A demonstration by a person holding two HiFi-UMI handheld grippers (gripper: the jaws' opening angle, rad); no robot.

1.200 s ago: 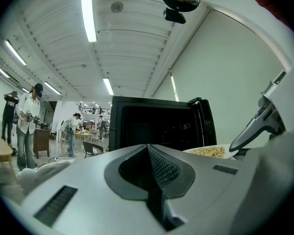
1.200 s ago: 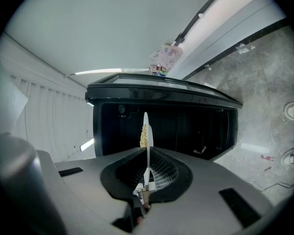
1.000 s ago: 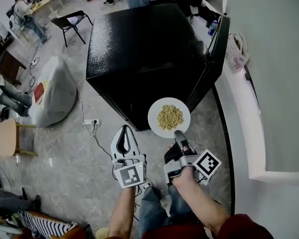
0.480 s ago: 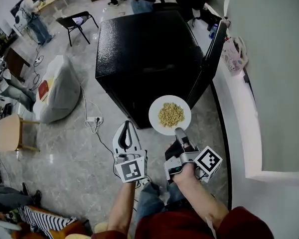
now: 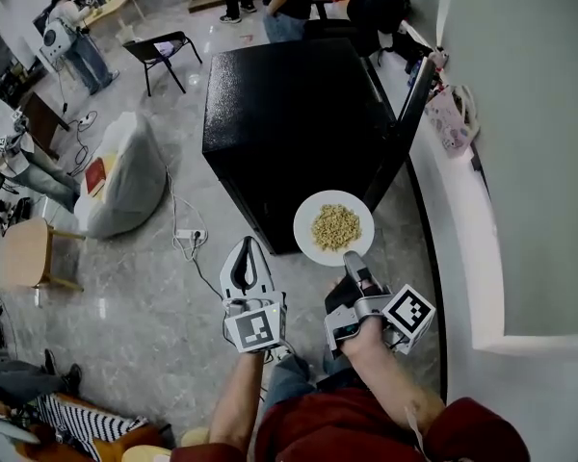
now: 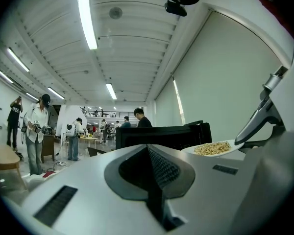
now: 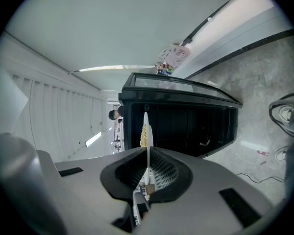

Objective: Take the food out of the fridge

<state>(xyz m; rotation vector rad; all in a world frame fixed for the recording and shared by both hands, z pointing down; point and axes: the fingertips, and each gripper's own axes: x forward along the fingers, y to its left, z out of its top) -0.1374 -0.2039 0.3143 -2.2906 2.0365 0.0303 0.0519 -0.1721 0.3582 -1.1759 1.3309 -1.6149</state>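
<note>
White plate, tan food, glossy black fridge, grey marbled floor.

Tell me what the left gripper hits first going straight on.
Probably the black fridge, straight ahead of the left gripper, whose jaws are shut; the plate lies off to its right.

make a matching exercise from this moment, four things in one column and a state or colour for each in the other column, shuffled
Things
1. left tool
2. right tool
3. plate
4. fridge

States
A. black, standing open
B. shut, with nothing between the jaws
C. white, carrying yellowish food, held off the floor
D. shut on the rim of the plate

Pairs: 1-B, 2-D, 3-C, 4-A
</note>
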